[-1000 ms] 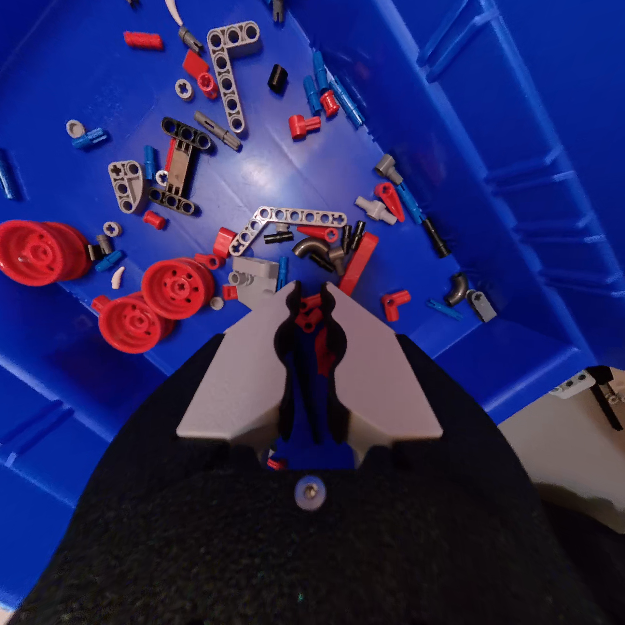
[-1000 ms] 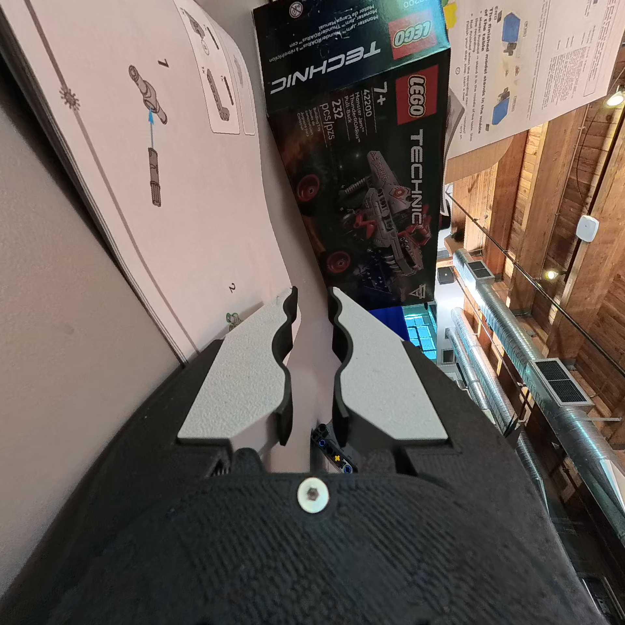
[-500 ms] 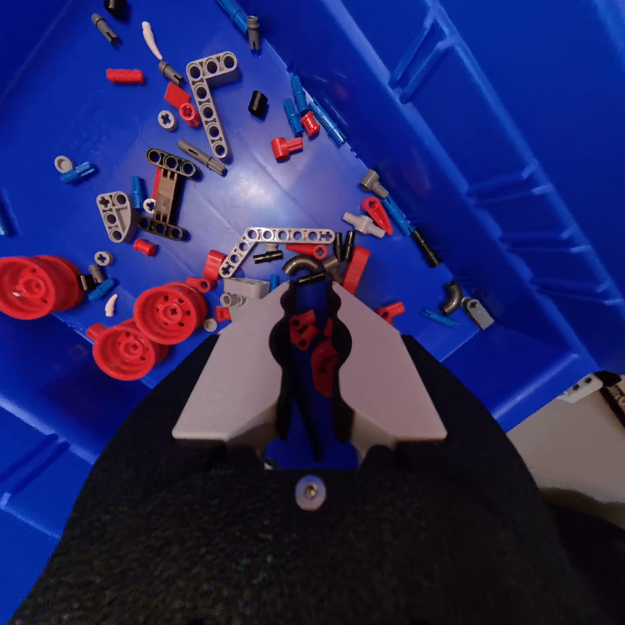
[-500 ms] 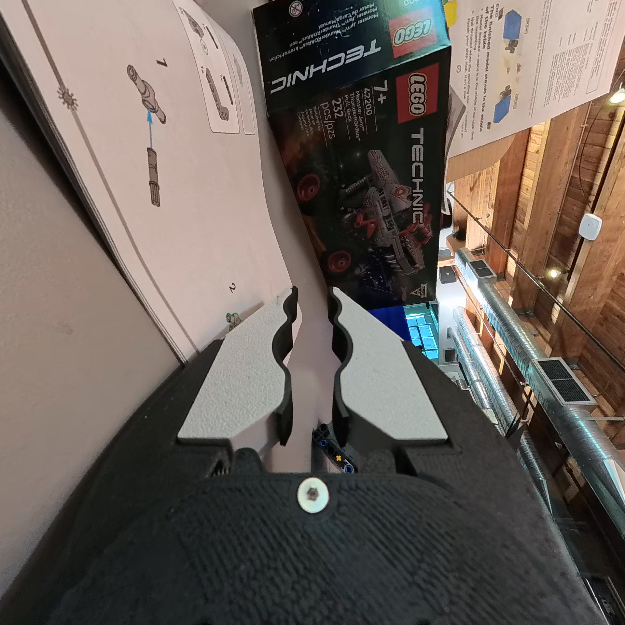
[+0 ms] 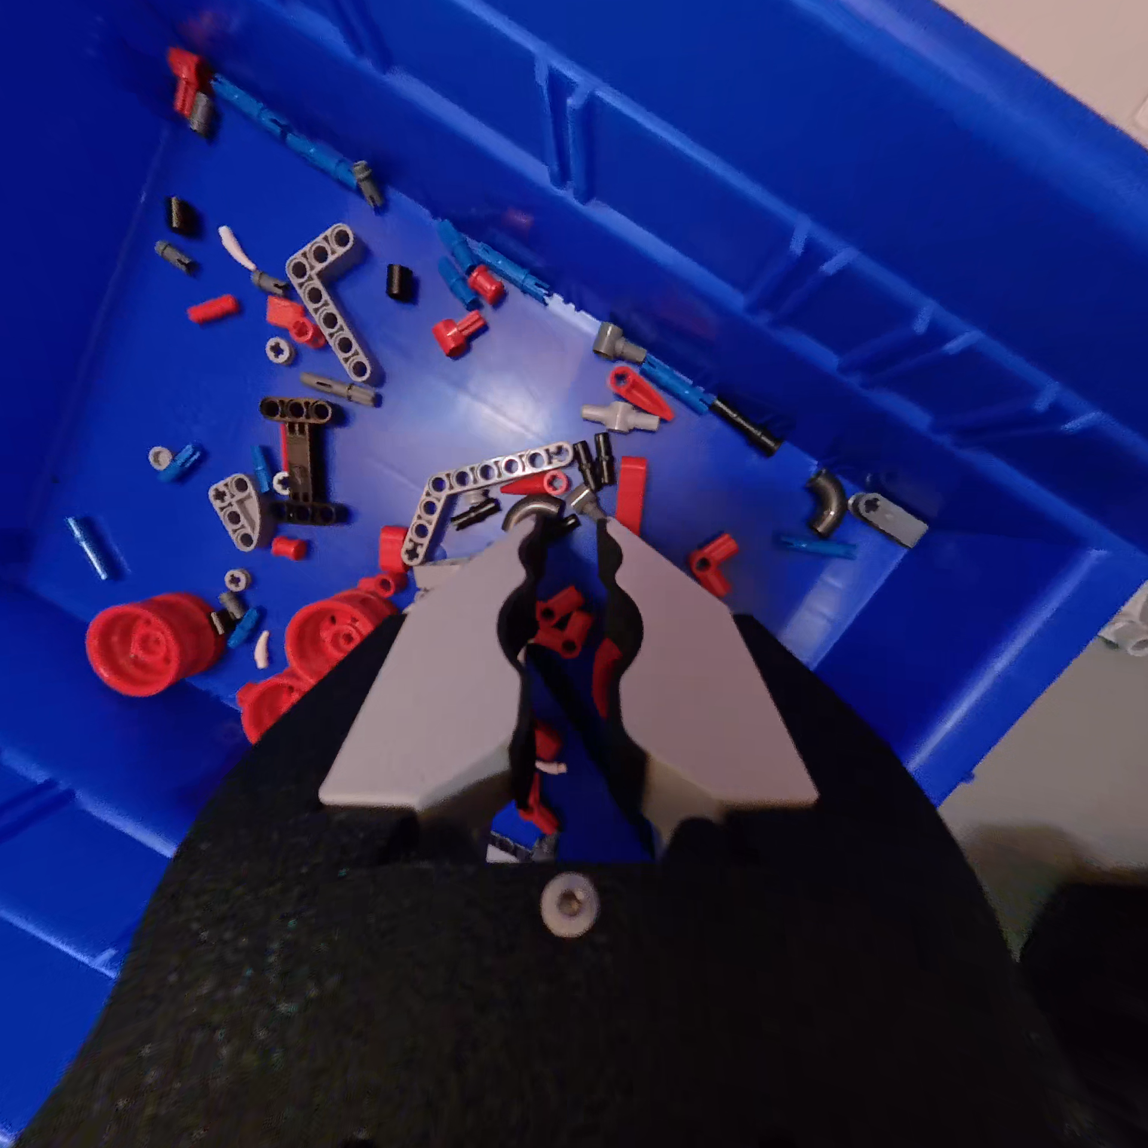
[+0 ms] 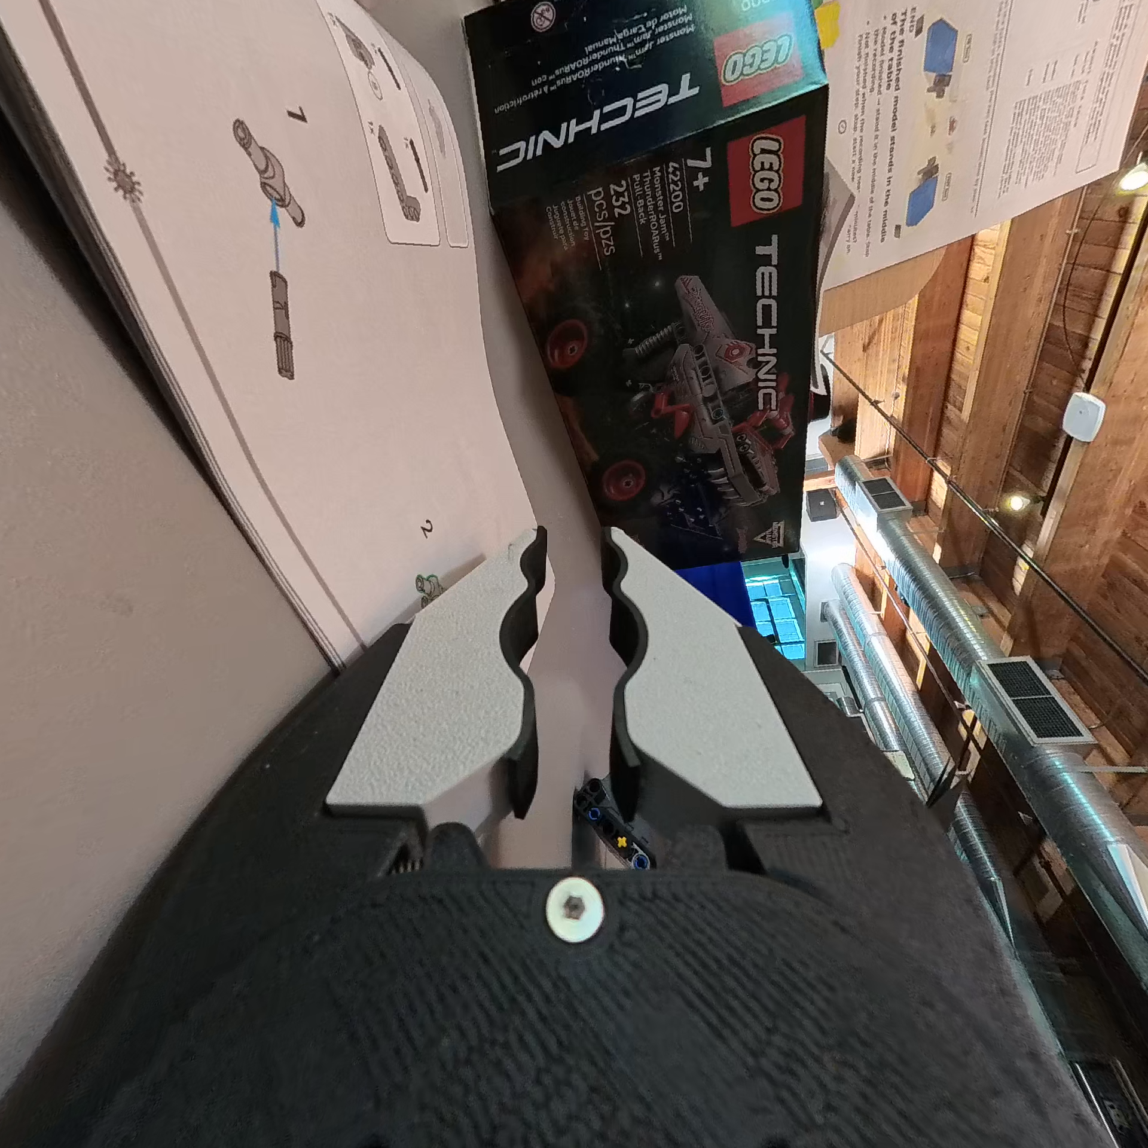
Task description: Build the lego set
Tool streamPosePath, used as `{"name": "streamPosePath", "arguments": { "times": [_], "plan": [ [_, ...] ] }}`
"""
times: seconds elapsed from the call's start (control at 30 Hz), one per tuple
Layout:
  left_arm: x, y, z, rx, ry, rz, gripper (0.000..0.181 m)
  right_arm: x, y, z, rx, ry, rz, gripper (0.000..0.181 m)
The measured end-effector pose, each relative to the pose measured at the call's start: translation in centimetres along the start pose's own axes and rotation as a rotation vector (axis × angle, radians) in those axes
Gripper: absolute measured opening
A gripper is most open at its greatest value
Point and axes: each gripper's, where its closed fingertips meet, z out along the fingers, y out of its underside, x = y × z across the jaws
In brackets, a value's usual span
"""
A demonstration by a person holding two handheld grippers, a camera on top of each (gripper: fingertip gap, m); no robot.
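Note:
In the left wrist view a blue bin (image 5: 683,186) holds several loose pieces. My left gripper (image 5: 569,528) is inside it, slightly open and empty. Its tips stand either side of a dark grey curved pipe piece (image 5: 528,510), just below a long bent grey beam (image 5: 491,472). Small red connectors (image 5: 562,621) lie on the bin floor under the gap between the fingers. My right gripper (image 6: 576,539) is slightly open and empty over the table, pointing at the open instruction booklet (image 6: 310,310) and the set's box (image 6: 671,310). A small black beam assembly (image 6: 612,826) lies under it.
Red wheels (image 5: 149,643) lie at the bin's left. A grey L-shaped beam (image 5: 329,298) and a black frame (image 5: 301,460) lie farther in. A second curved pipe (image 5: 829,509) lies by the right wall. A pale table (image 5: 1025,714) shows beyond the bin. A printed sheet (image 6: 963,112) hangs right of the box. Across from one pair of fingers to the other is roughly 50 cm.
My left gripper has moved deeper into the bin, from over the red connectors to the curved pipe piece, and its gap has widened a little. The right gripper has not moved.

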Motion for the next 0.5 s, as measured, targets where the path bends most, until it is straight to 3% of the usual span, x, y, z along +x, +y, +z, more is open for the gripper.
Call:
{"name": "streamPosePath", "arguments": {
  "times": [0.03,0.5],
  "plan": [
    [-0.02,-0.07,0.02,0.003,-0.003,0.009,0.015,0.0,0.0,0.0,0.0,0.001,-0.001,0.016],
    [0.61,0.45,0.36,-0.017,0.06,-0.051,0.022,0.09,-0.08,-0.04,0.003,0.009,-0.009,0.016]
  ]
}}
